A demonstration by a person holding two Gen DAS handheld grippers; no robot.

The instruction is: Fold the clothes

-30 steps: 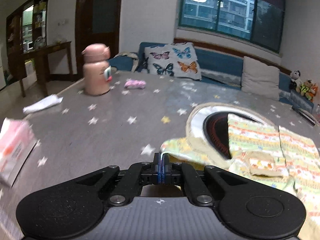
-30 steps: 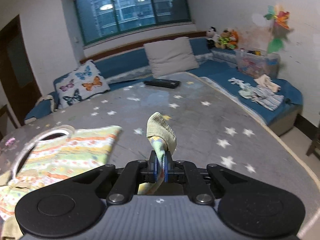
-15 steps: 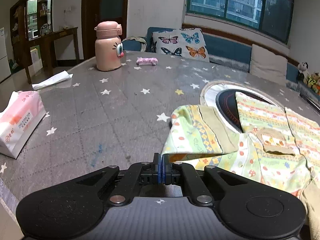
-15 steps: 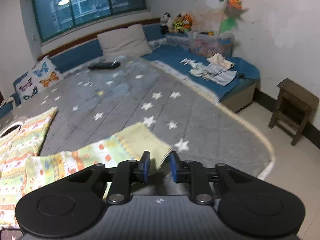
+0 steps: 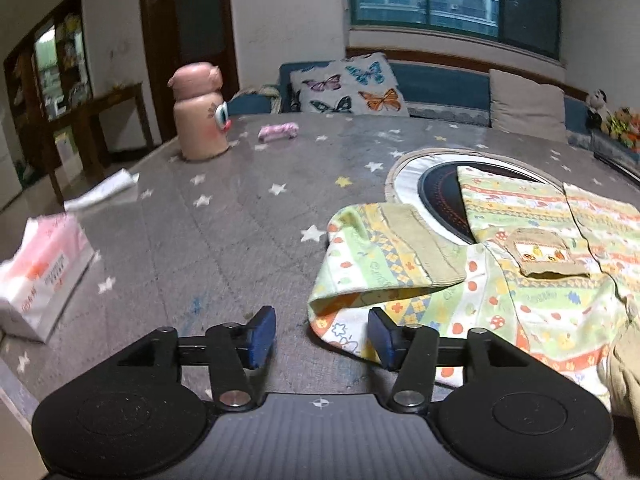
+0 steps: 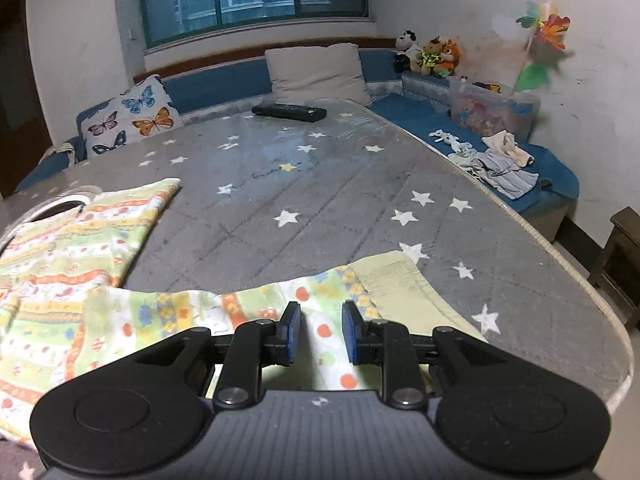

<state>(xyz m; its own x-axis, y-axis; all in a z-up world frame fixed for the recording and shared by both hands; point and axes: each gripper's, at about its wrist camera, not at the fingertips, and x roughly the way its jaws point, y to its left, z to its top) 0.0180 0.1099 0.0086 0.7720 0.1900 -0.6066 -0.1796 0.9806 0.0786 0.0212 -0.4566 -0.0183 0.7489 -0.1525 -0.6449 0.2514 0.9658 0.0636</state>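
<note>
On the star-print surface: a child's patterned garment lies spread out, its body reaching over the round inset hob.
Change, left: the left gripper, pinched shut half a second ago, now stands with its blue pads wide apart and nothing between them.
Change, right: the right gripper, already parting half a second ago, is open too, its jaws moderately spread.
Meaning: both sleeves have been let go, so this stage of the fold looks finished and the next grasp is due.
Garment to left gripper: the doubled-over left sleeve, beige cuff turned inward, rests just ahead; its near hem sits between the open pads, and contact cannot be told.
Garment to right gripper: the right sleeve lies flat under and ahead of the jaws, cuff pointing towards the surface's rounded edge.
Bystanders: pink bottle and tissue pack, well apart.
</note>
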